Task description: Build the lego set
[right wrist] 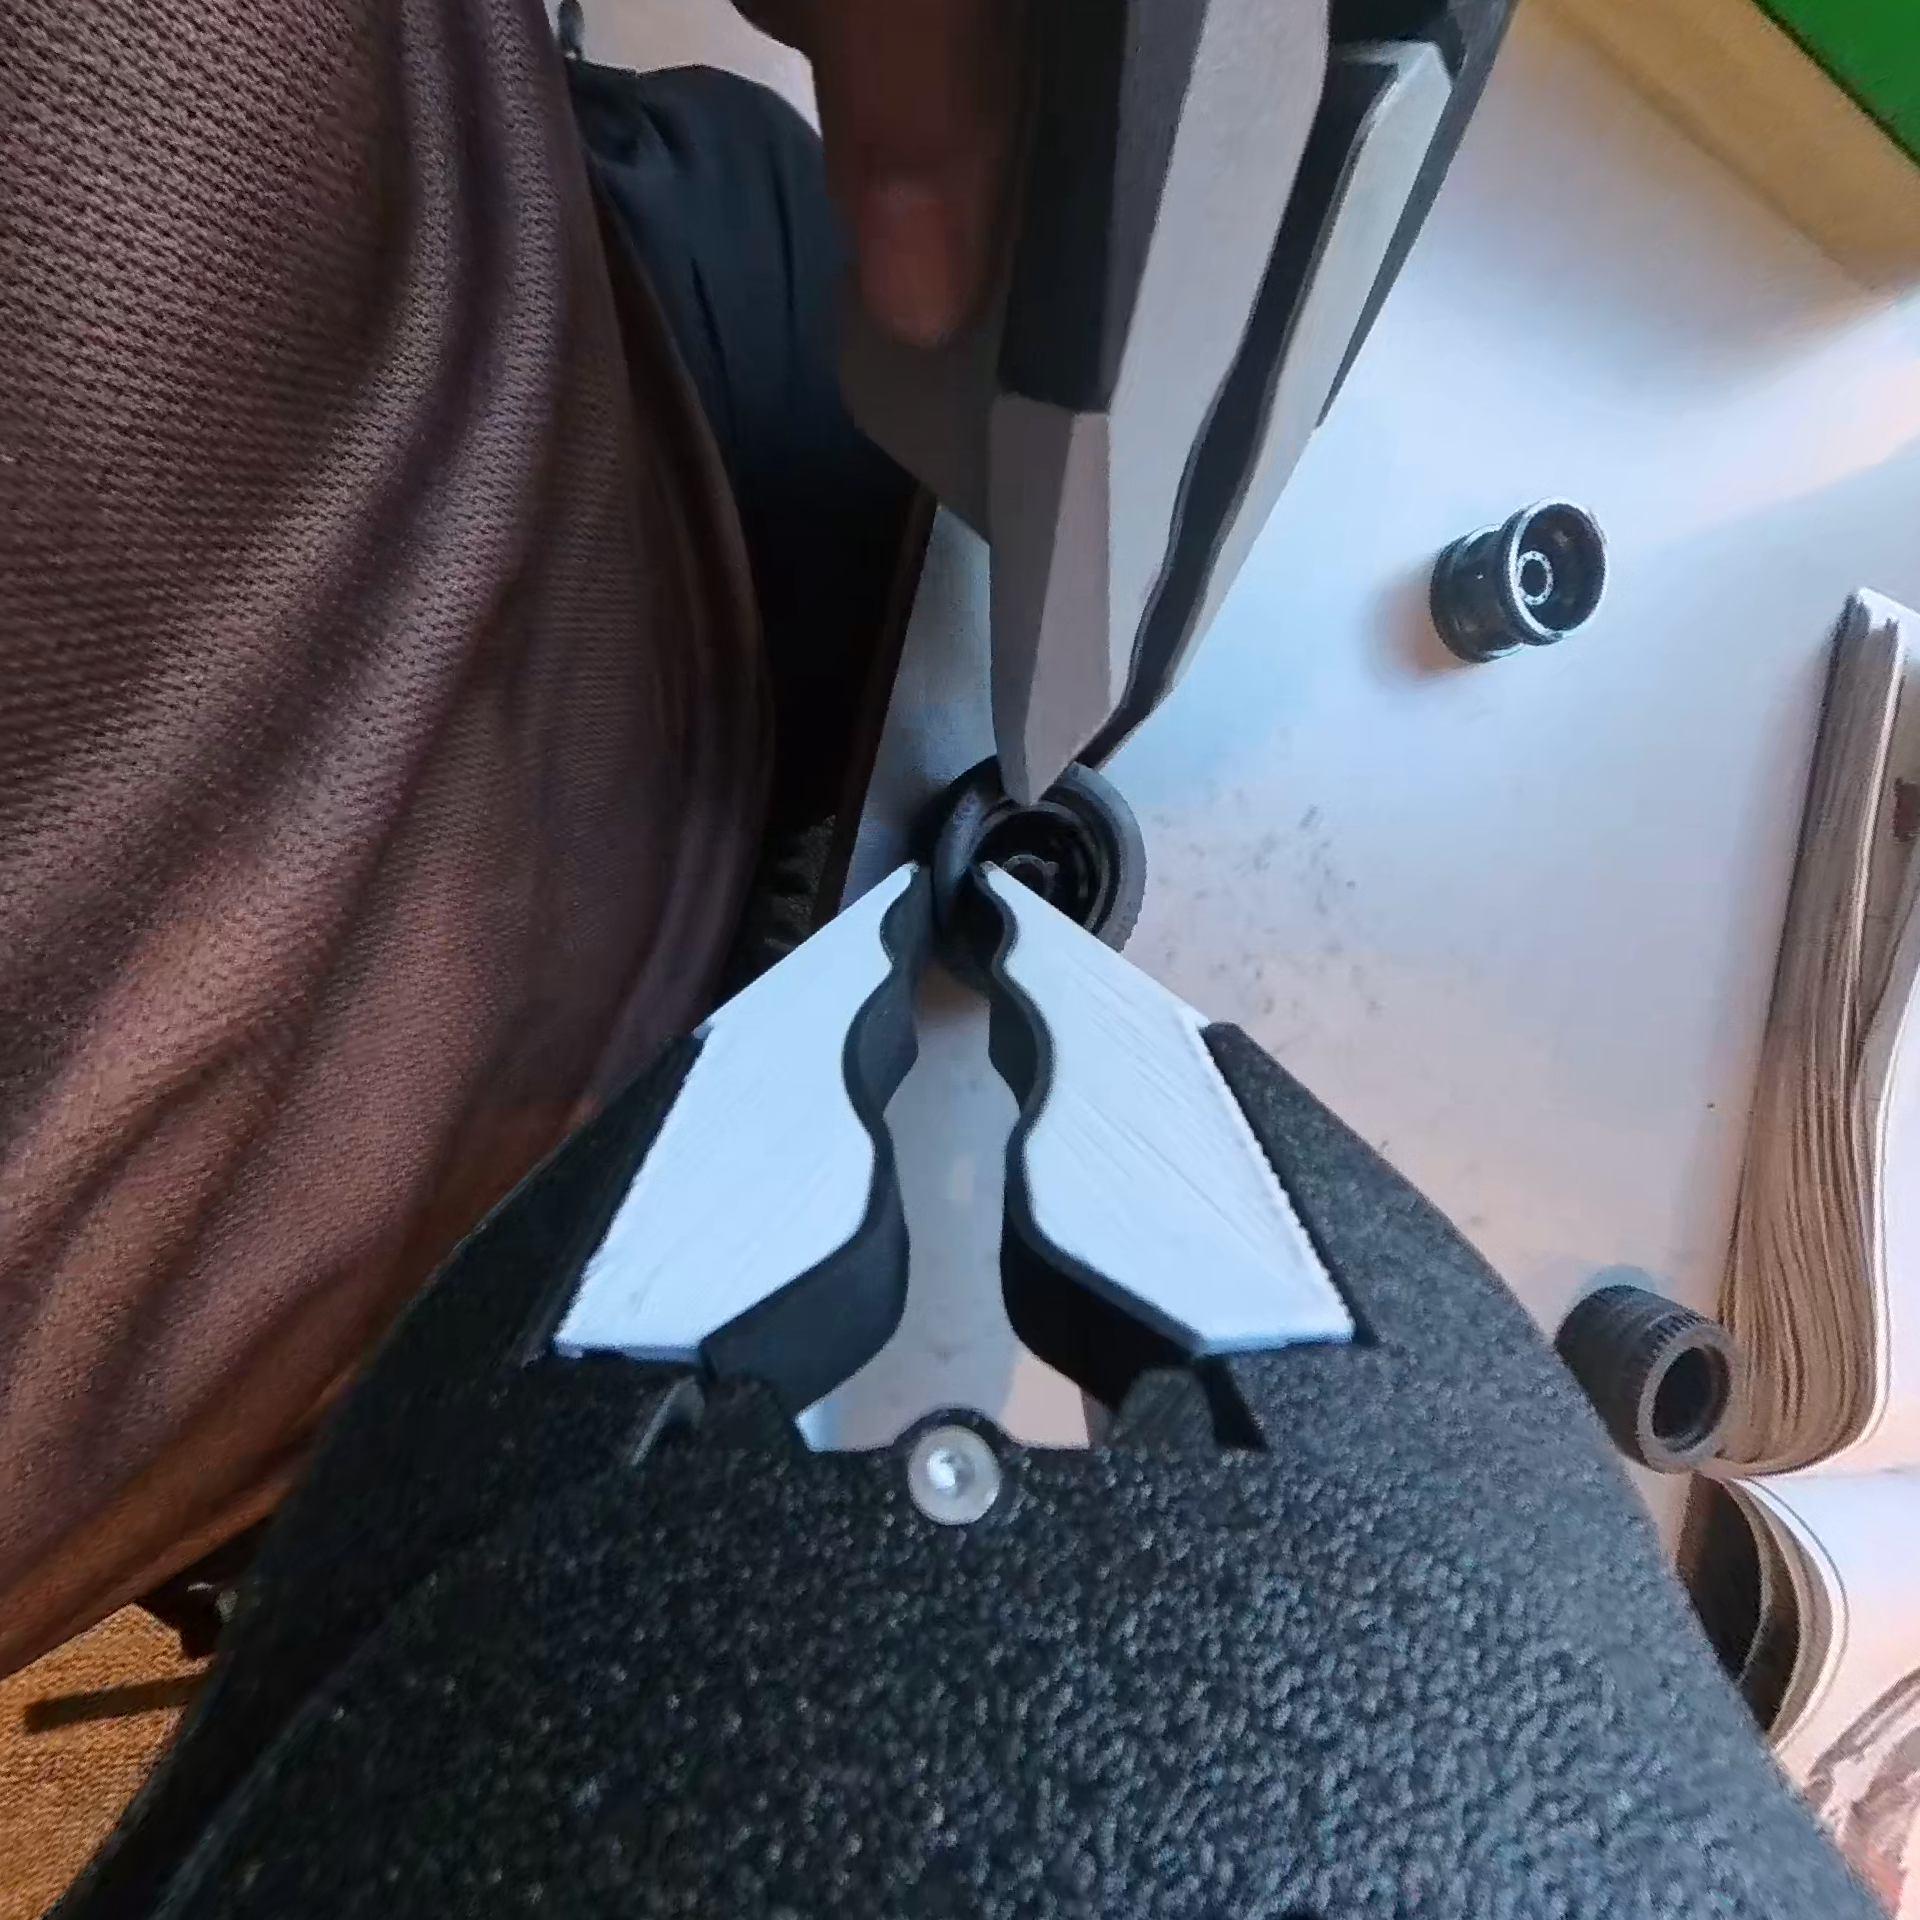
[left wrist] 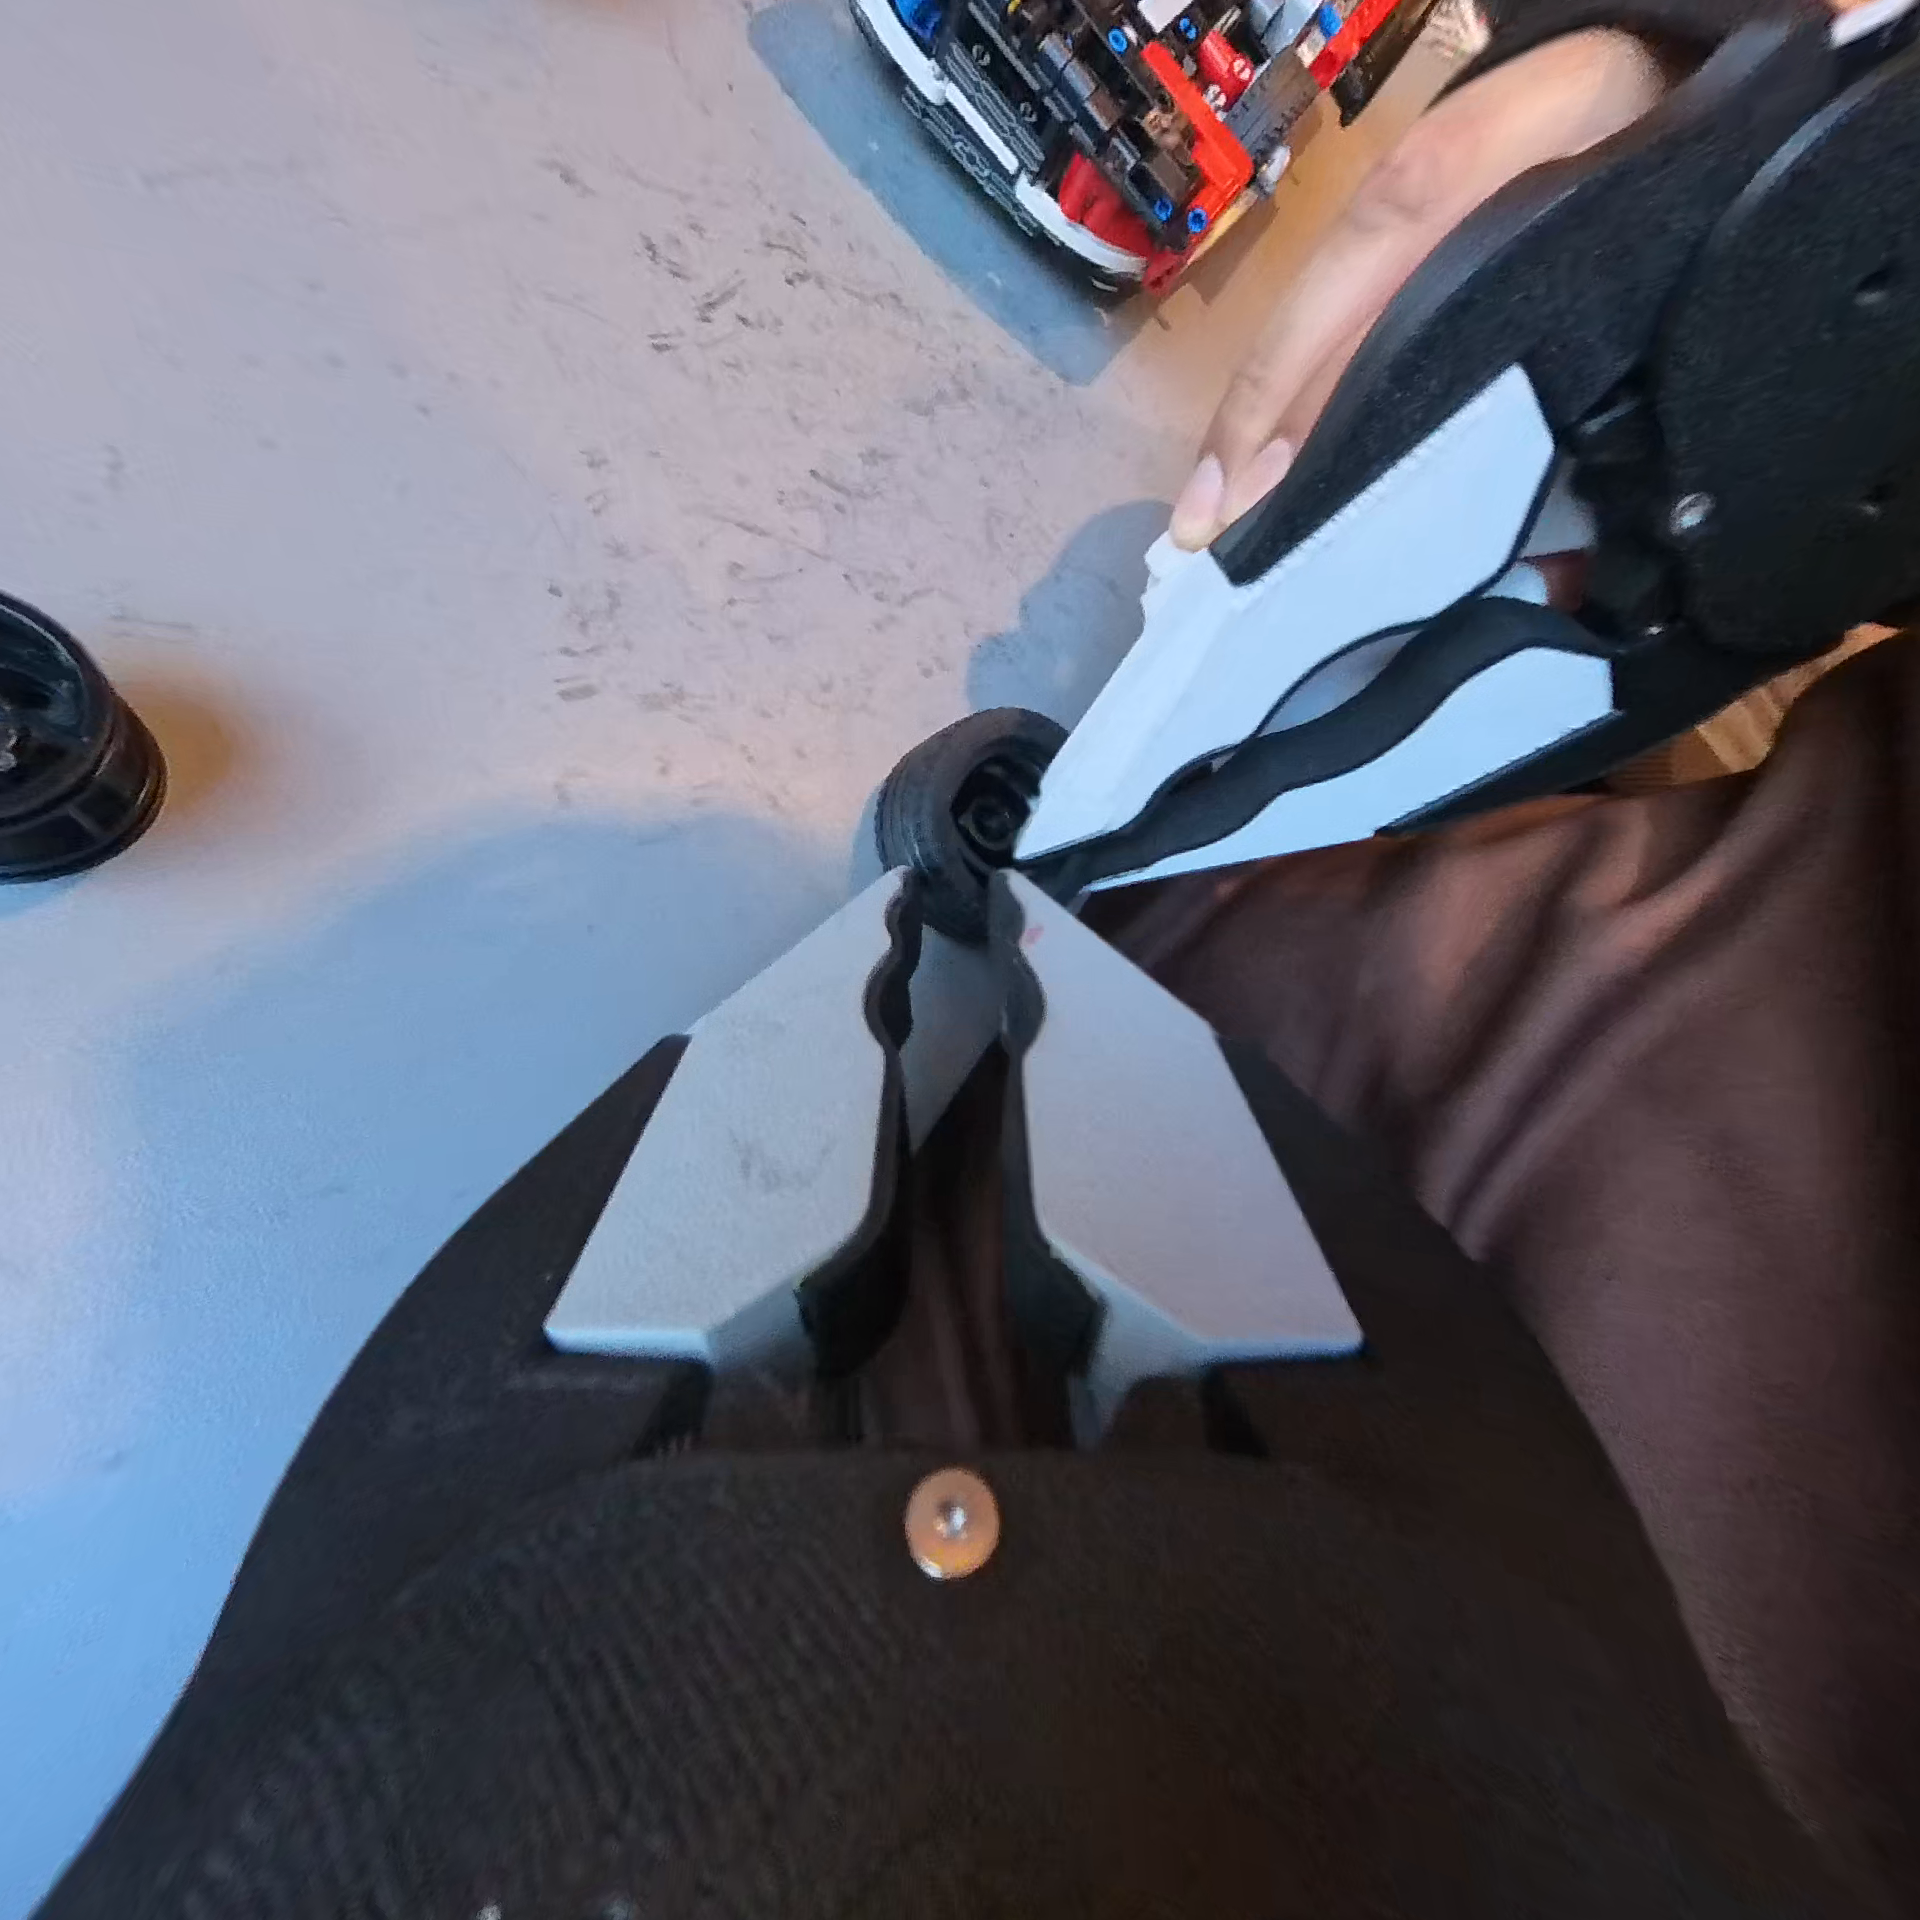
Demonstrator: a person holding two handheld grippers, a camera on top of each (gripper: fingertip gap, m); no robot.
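A small black wheel with its tyre hangs just above the pale table, held between both grippers. My left gripper is shut on the tyre from below in its own view. My right gripper comes in from the upper right and pinches the wheel at its hub side. In the right wrist view my right gripper is shut on the rubber edge of the wheel, and the left gripper comes down from above onto its top. The partly built car model stands at the far edge.
The car sits on a grey mat. A loose black rim lies at the left. In the right wrist view a rim, a loose tyre and an open instruction booklet lie at the right. A person's brown clothing is close by. Only a small space, under 4 cm, lies between the two pairs of fingers. Left tips and right tips are each some 20 cm from the partly built car model.
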